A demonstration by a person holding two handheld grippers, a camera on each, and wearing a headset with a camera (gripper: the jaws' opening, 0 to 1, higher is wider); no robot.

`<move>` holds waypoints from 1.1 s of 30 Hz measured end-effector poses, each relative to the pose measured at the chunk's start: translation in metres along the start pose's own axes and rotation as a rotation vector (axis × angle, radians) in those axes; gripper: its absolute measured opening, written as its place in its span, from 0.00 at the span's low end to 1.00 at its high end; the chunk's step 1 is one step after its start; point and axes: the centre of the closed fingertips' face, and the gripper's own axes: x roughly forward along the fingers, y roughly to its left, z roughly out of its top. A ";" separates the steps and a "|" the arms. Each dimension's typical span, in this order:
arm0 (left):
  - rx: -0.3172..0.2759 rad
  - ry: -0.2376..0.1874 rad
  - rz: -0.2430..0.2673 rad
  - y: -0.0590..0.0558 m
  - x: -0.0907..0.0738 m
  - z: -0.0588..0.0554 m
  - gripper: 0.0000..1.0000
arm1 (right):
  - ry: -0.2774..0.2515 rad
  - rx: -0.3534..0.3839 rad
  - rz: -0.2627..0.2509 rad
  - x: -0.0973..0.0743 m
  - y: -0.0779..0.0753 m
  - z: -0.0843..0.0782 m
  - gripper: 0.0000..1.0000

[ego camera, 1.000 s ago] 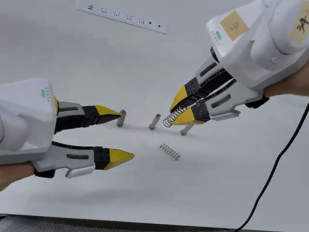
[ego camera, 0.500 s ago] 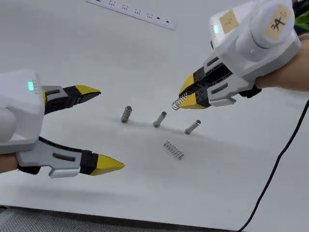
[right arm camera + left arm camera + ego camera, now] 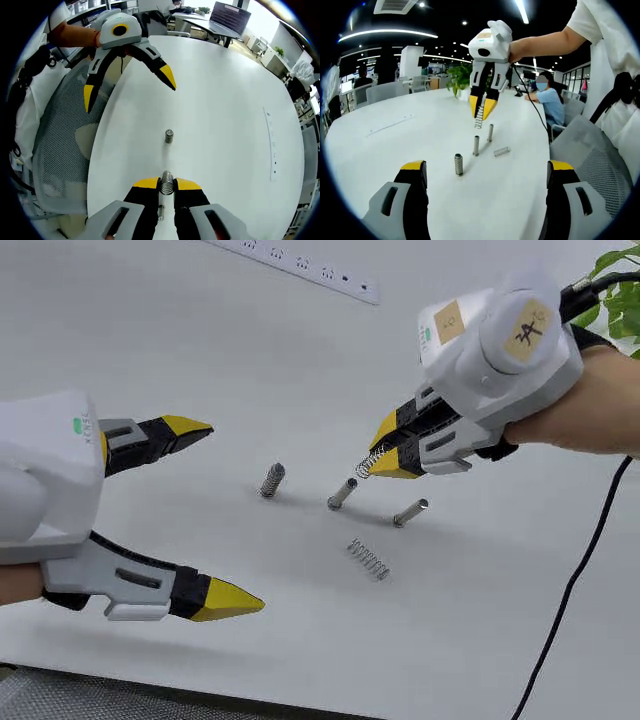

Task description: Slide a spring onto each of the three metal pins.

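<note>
Three short metal pins stand in a row on the white table (image 3: 200,330). The left pin (image 3: 272,480) wears a spring; the middle pin (image 3: 342,493) and right pin (image 3: 410,512) are bare. My right gripper (image 3: 380,450) is shut on a second spring (image 3: 371,463), which hangs just above and right of the middle pin. The right gripper view shows that spring (image 3: 167,182) between the jaws, with the sprung pin (image 3: 169,135) ahead. A third spring (image 3: 368,558) lies loose in front of the pins. My left gripper (image 3: 220,515) is wide open, left of the sprung pin (image 3: 458,164).
A white power strip (image 3: 300,265) lies at the table's far side. A black cable (image 3: 570,590) trails down on the right, near a green plant (image 3: 615,270). The table's front edge runs along the bottom. A seated person (image 3: 551,100) is beyond the table.
The right gripper lifted the spring from beside the right pin and now holds it over the middle pin. The left gripper drew back from the sprung left pin.
</note>
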 end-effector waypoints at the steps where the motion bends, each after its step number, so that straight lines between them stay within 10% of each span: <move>1: 0.001 0.000 0.000 0.000 0.000 0.000 0.99 | 0.001 0.000 0.002 0.003 -0.001 -0.001 0.07; 33: -0.017 -0.034 -0.014 -0.002 0.002 0.001 0.98 | 0.031 -0.006 0.038 0.021 0.002 -0.007 0.07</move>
